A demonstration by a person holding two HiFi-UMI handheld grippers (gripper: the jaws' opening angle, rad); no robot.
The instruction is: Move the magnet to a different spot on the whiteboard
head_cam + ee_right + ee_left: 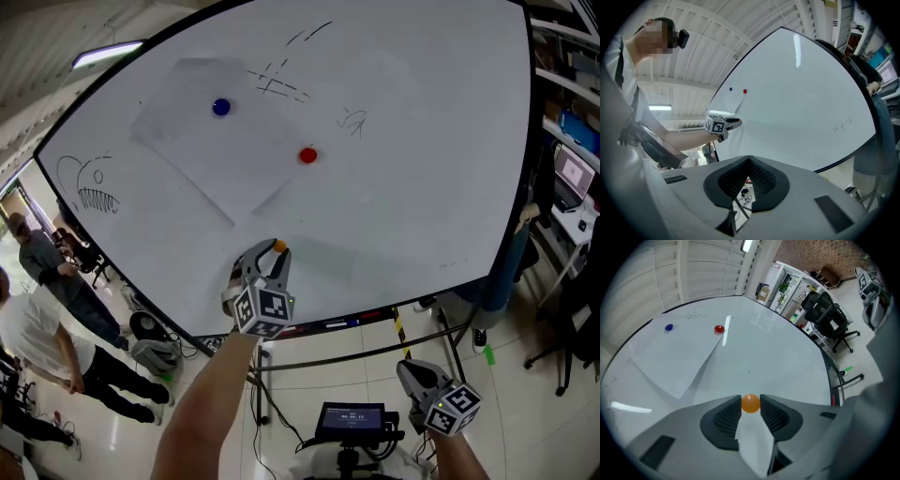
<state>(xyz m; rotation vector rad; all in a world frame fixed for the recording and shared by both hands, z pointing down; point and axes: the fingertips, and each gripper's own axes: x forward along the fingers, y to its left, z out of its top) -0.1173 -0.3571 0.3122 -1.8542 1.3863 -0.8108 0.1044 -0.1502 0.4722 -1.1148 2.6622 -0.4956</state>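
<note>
The left gripper (272,251) is clamped on a small round orange magnet (750,403): in the left gripper view the two dark ribbed pads press the ball from either side at their tips. In the head view this gripper sits just below the centre of the frame, in front of the lower part of the large white whiteboard (422,169), with the bare forearm running down to the bottom edge. Whether the orange magnet touches the board surface cannot be told. Higher on the board, towards the upper left of the head view, a tilted sheet of white paper (187,159) carries a round blue magnet (220,107) near its upper edge and a round red magnet (307,156) at its right corner. Black marker scribbles (277,80) lie above the sheet, and a toothed fish-like drawing (89,183) sits at the board's left end. The right gripper (409,372) is low in the lower right of the head view, well apart from the board. In the right gripper view its jaws meet at the tips with nothing between them. People (47,319) stand at the lower left of the head view, and a black office chair (825,317) shows at the upper right of the left gripper view.
</note>
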